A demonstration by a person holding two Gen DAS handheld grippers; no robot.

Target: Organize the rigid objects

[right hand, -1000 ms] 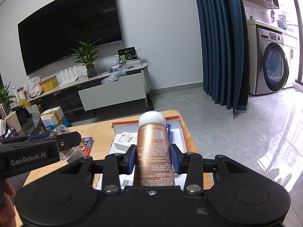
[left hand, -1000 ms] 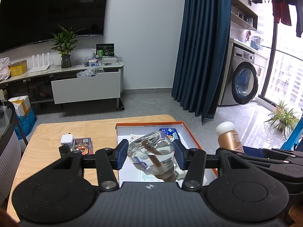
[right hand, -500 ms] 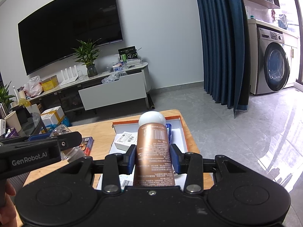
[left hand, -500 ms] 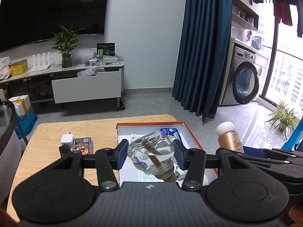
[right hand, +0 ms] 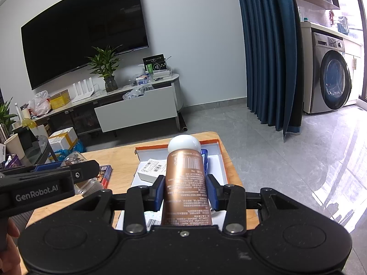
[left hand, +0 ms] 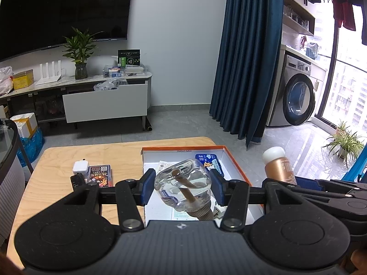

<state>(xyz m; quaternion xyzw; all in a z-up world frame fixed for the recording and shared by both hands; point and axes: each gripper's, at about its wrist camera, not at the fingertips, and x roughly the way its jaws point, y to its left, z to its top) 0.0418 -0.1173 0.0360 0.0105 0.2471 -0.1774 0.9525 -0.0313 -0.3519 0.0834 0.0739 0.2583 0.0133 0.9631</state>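
Observation:
My left gripper (left hand: pixel 182 189) is shut on a clear glass bottle (left hand: pixel 182 186) with a brown stick inside and a ribbed metal neck, held tilted above the near end of the orange-rimmed white box (left hand: pixel 234 162). To its right, my right gripper (right hand: pixel 185 190) is shut on a copper-coloured bottle (right hand: pixel 187 181) with a round white cap, upright over the same box (right hand: pixel 221 158). That bottle (left hand: pixel 278 167) also shows at the right of the left wrist view. Inside the box lie a blue packet (left hand: pixel 207 161) and a small white carton (right hand: pixel 150 168).
On the wooden table (left hand: pixel 68 158), left of the box, lie a white charger cube (left hand: pixel 80 167), a dark printed card pack (left hand: pixel 100 175) and a black item (left hand: pixel 76 181). Past the table edge are grey floor, a TV cabinet, a blue curtain and a washing machine.

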